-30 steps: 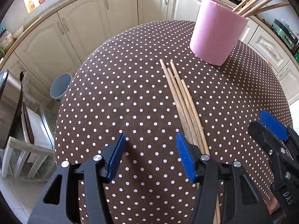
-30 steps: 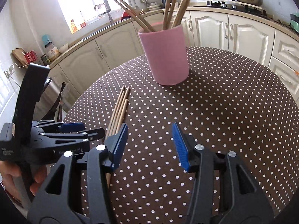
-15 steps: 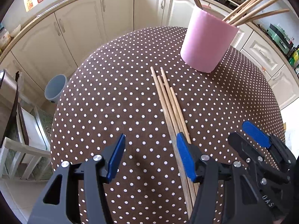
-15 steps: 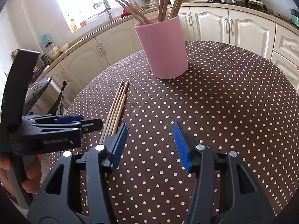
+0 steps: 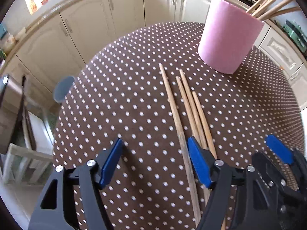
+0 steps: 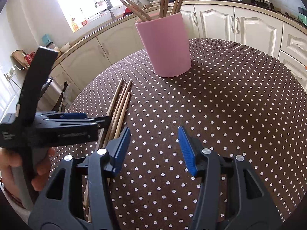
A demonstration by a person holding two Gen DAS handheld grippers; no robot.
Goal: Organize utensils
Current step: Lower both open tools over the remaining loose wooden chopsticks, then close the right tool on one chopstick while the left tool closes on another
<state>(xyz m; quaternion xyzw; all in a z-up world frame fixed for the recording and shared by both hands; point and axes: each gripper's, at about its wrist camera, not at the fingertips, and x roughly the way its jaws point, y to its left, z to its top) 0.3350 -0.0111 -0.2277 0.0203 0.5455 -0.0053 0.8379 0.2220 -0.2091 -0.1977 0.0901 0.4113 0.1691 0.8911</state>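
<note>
Across the round, dotted bench (image 5: 119, 88): a pink holder (image 5: 228, 44) at the far side, upright, already bristling with wooden chopsticks. Just short of it, four loose chopsticks (image 5: 189, 103) flat on the cloth, roughly parallel, tips toward the holder; three bunched close, one (image 5: 172, 107) lying slightly apart on the left.

Left hand-held gripper (image 5: 154, 159): steeply angled down over the thick ends of the sticks, jaws opening, nothing pressed between the pads. Lone stick passing between the two blue pads; the bunched three running under the right-hand pad. Right hand-held gripper (image 6: 153, 145): about half open, empty, hovering over bare cloth beside the bundle.

Likely step: picking up loose sticks for the holder. To do it well: centre the left jaws over the chosen sticks, not with a pad riding on top of the bunch; lower until the pad tips nearly touch the cloth; close across the sticks, square to their length. Best gripped toward the thick ends, for a long free tip to steer into the holder. Risk: thin round sticks rolling or fanning out under an off-centre squeeze.
</note>
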